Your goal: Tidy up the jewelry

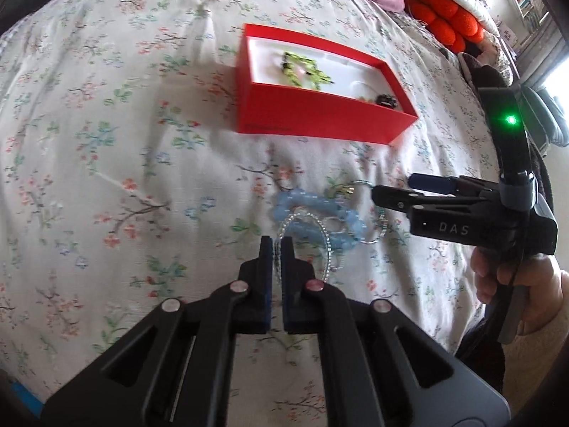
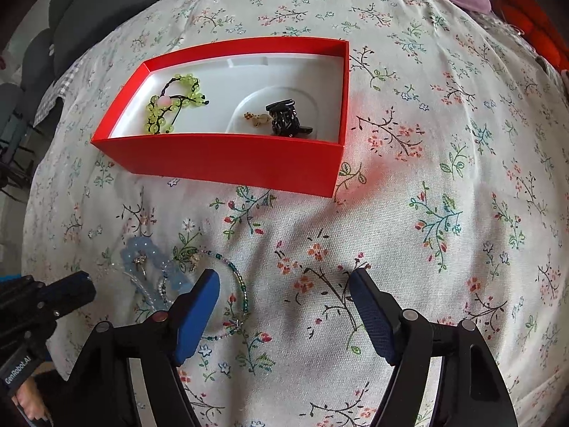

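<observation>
Left gripper point(image 1: 277, 245) is pinched on the clear bead bracelet point(image 1: 313, 245) in the tangle on the bed point(image 1: 106, 178); right gripper point(image 2: 284, 281) hangs wide open. Next I'd guess: lift it free of the blue bracelet point(image 1: 320, 210), carry it to the red box point(image 1: 320, 121)

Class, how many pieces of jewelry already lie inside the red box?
3: the green bead bracelet at the left end, and the small gold piece beside the black piece in the right recess. None appears hidden.
</observation>
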The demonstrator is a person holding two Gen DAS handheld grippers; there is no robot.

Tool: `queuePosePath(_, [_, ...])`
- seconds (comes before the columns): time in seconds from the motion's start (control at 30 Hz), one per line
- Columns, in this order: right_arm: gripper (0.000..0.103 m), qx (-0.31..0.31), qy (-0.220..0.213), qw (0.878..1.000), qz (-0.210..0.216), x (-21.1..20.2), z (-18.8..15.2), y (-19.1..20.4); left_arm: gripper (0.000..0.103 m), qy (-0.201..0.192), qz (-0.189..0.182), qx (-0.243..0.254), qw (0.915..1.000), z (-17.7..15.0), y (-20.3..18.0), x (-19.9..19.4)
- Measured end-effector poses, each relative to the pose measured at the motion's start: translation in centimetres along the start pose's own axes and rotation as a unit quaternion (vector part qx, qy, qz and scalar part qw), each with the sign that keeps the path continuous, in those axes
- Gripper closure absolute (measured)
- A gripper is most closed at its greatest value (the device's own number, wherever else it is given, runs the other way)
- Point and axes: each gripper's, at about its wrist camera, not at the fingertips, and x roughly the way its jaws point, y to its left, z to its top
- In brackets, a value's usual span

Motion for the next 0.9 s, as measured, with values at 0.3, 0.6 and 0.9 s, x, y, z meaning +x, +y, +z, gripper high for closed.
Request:
queuePosePath(0.3, [0.028, -0.035, -0.005, 0.998, -0.047, 1.8, 0.0, 2.4, 0.098, 0.014, 0.044, -0.012, 0.9989, -0.5, 2.6, 0.8])
queuePosePath(0.6, [0.036, -0.091, -0.037, 0.992, -0.076, 1.8, -2.2, 4.6, 0.089, 0.021, 0.088, 0.028, 0.9955, -1.2, 2.1, 2.1])
queuePosePath(0.9, [0.074, -0.145, -0.06, 0.985, -0.069, 0.8, -5.1, 5.9, 0.086, 0.008, 0.098, 0.046, 0.9941, -1.9, 0.5, 3.1])
